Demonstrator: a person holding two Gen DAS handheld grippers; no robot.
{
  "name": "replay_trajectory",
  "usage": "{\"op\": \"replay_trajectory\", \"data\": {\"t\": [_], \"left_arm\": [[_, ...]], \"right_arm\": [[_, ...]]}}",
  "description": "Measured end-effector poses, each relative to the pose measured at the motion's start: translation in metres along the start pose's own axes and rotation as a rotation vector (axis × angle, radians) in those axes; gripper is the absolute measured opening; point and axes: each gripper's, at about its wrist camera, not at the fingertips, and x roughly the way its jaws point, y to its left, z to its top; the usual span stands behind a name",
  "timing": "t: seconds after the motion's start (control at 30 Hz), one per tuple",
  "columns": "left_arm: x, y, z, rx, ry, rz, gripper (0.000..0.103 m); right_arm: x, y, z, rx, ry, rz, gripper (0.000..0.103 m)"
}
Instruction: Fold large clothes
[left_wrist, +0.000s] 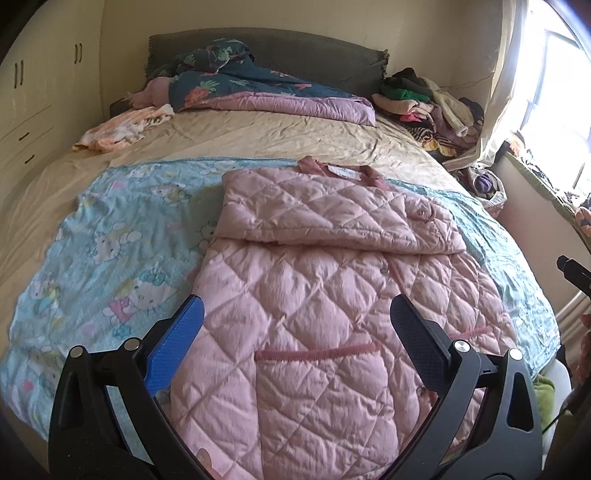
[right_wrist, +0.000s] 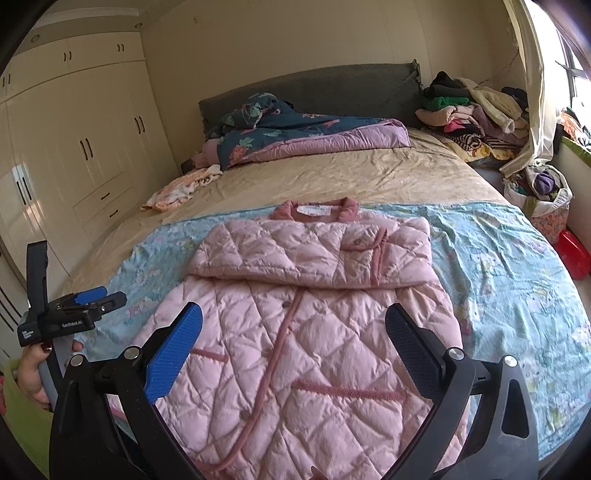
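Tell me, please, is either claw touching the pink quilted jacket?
Apart. Each wrist view shows its claw, left claw and right claw, wide open and empty above the pink quilted jacket.

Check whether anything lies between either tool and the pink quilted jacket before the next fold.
Nothing visible does. The left tool and right tool both hang open over the pink quilted jacket, whose sleeves are already folded across its chest, with only air between.
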Motion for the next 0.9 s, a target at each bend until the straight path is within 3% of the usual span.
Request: {"op": "replay_trajectory", "data": {"t": [0.43,0.9], "left_arm": [[0.007,0.012,-0.043,0.010,0.029,0.072,0.095],[0.025,0.027,-0.078,0.018,0.072,0.124,0.095]], "right_arm": [[0.007,-0.021,-0.049,0.005,0.047,-0.091,0.099],[0.018,-0.069,-0.100,0.051,0.091,-0.290,0.099]]}}
